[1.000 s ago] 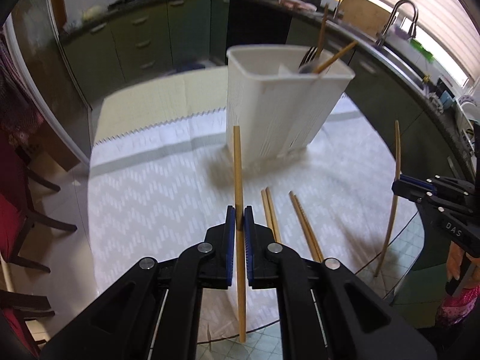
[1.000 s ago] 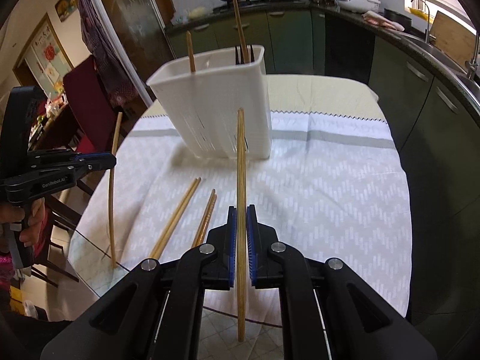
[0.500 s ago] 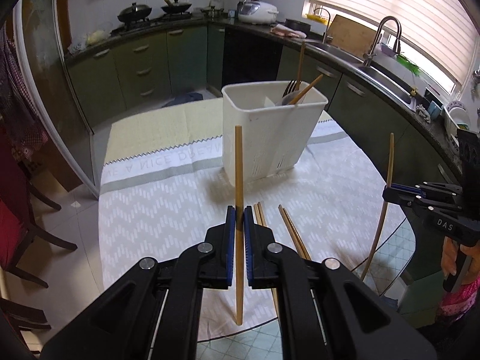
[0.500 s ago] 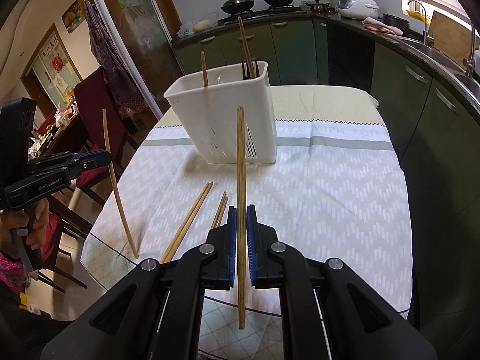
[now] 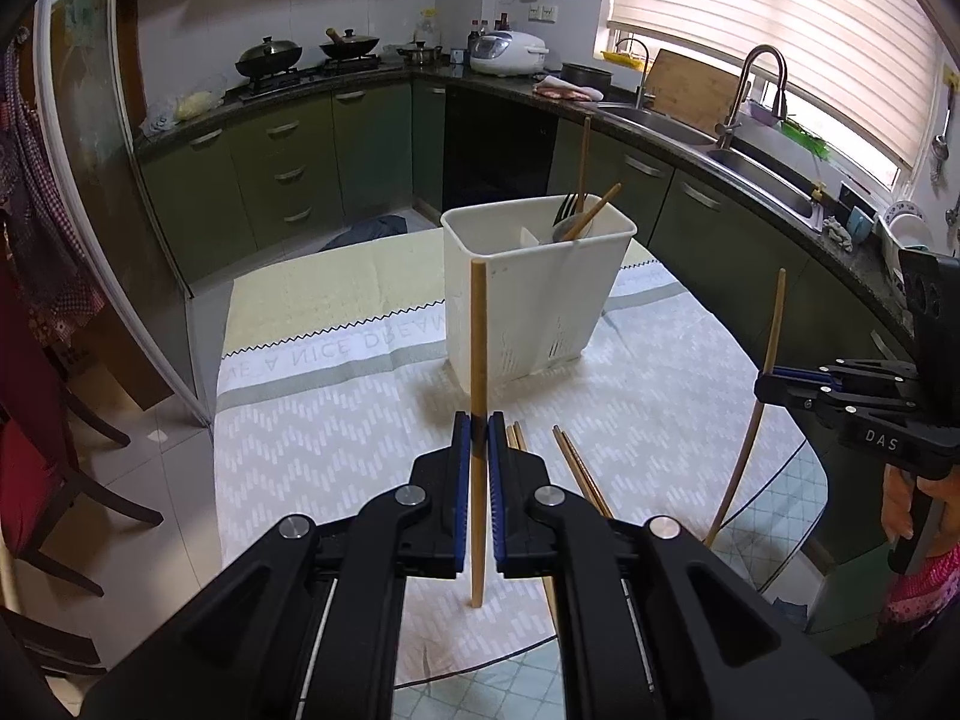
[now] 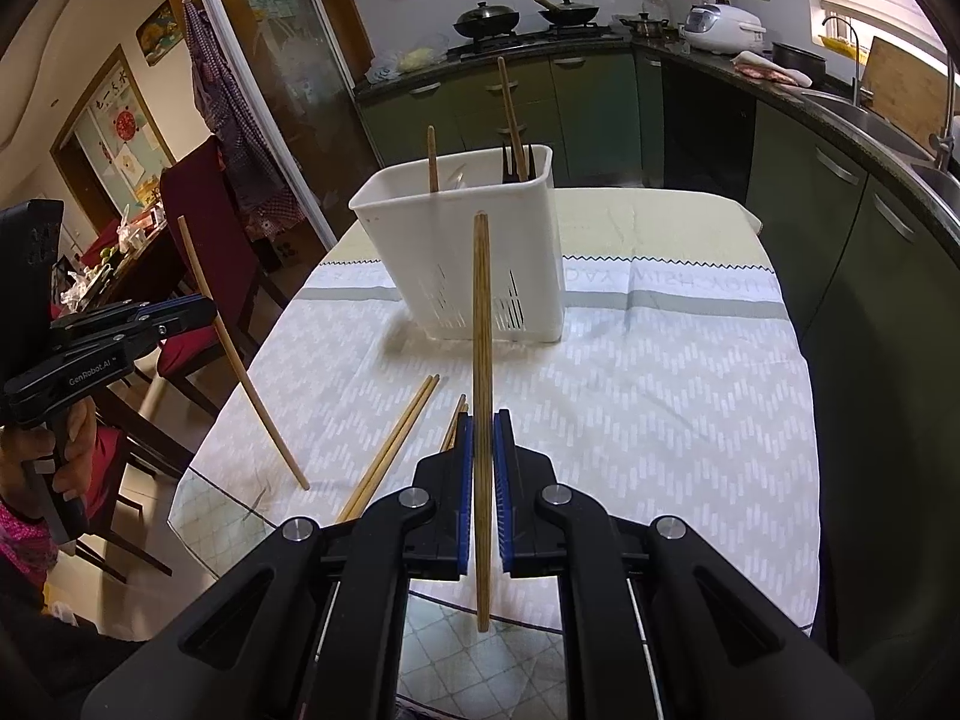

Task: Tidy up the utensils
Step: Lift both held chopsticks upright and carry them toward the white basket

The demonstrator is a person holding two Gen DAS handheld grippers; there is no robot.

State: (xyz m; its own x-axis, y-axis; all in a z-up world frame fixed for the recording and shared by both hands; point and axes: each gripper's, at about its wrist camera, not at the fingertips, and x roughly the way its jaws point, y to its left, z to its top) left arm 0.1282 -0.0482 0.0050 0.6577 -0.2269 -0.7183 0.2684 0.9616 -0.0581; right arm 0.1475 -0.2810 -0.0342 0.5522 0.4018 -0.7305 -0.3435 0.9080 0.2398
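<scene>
My left gripper (image 5: 478, 427) is shut on a wooden chopstick (image 5: 478, 336) held upright above the table's near edge. My right gripper (image 6: 482, 426) is shut on another wooden chopstick (image 6: 482, 312), also upright. Each gripper shows in the other's view: the right one (image 5: 765, 385) at the right, the left one (image 6: 207, 312) at the left. A white utensil holder (image 5: 528, 294) stands on the tablecloth ahead, with chopsticks and a fork in it; it also shows in the right wrist view (image 6: 474, 252). Several loose chopsticks (image 6: 393, 444) lie on the cloth between the grippers and the holder.
A round glass table carries a white patterned tablecloth (image 6: 660, 390). Dark red chairs (image 6: 204, 228) stand at its left side. Green kitchen cabinets (image 5: 300, 174), a stove with pans and a sink run along the back and right.
Both grippers have pulled back and risen with their chopsticks; the holder looks smaller and farther away. The left gripper's chopstick now leans more in the right wrist view.
</scene>
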